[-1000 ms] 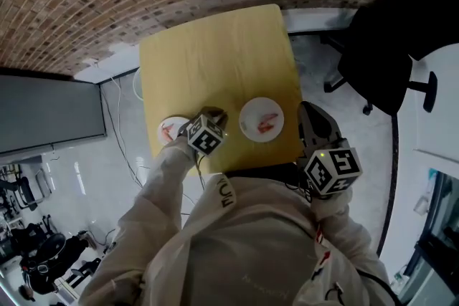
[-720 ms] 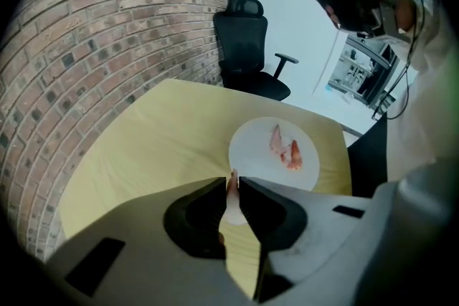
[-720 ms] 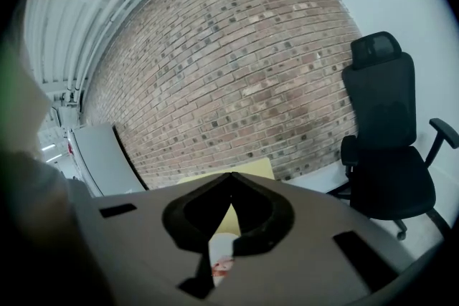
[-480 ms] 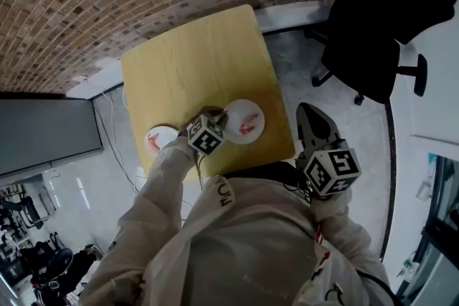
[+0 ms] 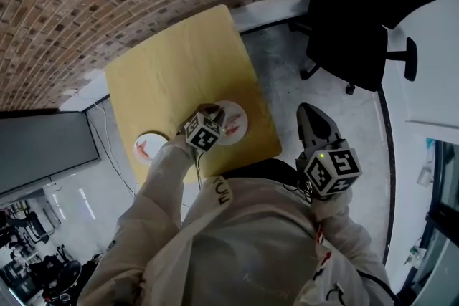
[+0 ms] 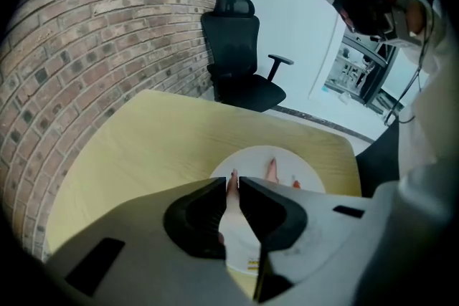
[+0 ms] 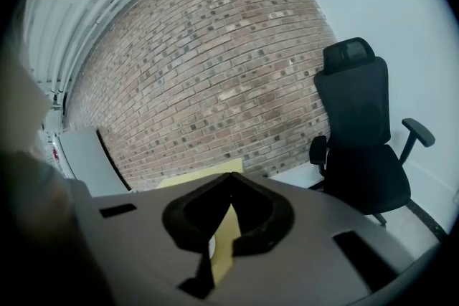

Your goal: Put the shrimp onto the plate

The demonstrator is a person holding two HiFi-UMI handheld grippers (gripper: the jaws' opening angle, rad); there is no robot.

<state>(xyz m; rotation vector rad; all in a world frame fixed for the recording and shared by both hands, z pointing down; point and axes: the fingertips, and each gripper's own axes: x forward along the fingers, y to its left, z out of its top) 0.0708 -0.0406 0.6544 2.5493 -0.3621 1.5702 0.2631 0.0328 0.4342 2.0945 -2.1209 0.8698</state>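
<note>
Brick wall and a black office chair (image 5: 366,18) back a yellow bench (image 5: 179,61), which carries a white plate (image 5: 239,113) by its near edge, towards the near right corner. A small plate (image 5: 154,138) with one shrimp on it sits at the near left corner.

The left tool (image 6: 232,181) hangs steeply over the white plate, its jaws pinched on a shrimp (image 6: 230,193). Its long axis runs along the jaws, tip towards the far edge. The drop target lies straight below, so I judge that opening is the main thing left.

The right tool (image 7: 229,177) is closed on nothing, off the bench's near right corner and well apart from the plate.

Only the left gripper view shows the held shrimp and a second shrimp (image 6: 272,168) lying on the plate; from the head view, the marker cube hides the grip.
</note>
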